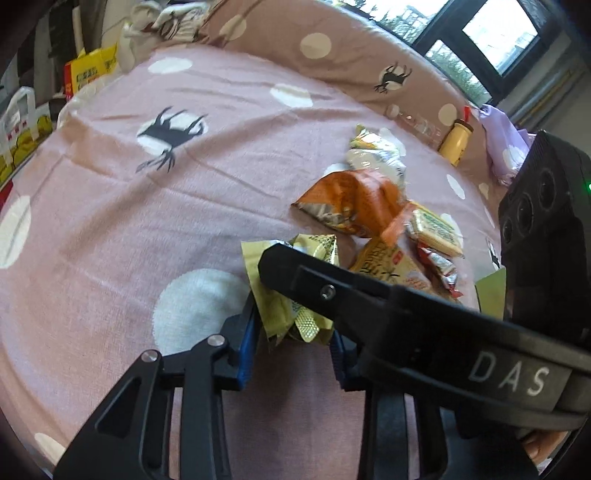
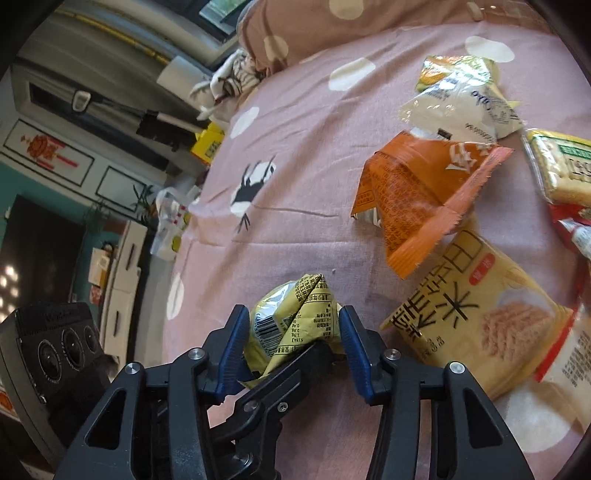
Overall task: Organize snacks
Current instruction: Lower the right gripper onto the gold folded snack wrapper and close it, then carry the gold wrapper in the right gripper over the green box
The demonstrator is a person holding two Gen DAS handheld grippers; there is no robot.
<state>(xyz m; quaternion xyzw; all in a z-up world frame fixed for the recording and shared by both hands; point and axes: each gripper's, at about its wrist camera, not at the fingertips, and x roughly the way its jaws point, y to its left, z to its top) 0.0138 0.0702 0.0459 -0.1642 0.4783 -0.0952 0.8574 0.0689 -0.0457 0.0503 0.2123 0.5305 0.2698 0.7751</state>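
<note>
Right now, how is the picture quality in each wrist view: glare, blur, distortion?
Left wrist view: strong fisheye bend, window blown out, yellow snack packet sharp. Right wrist view: dark vignette corners, glare on the white packet, room at left dim and soft, print on the yellow snack packet readable.

snack pile (image 1: 388,221) right, bedsheet (image 1: 184,221) bare left
</note>
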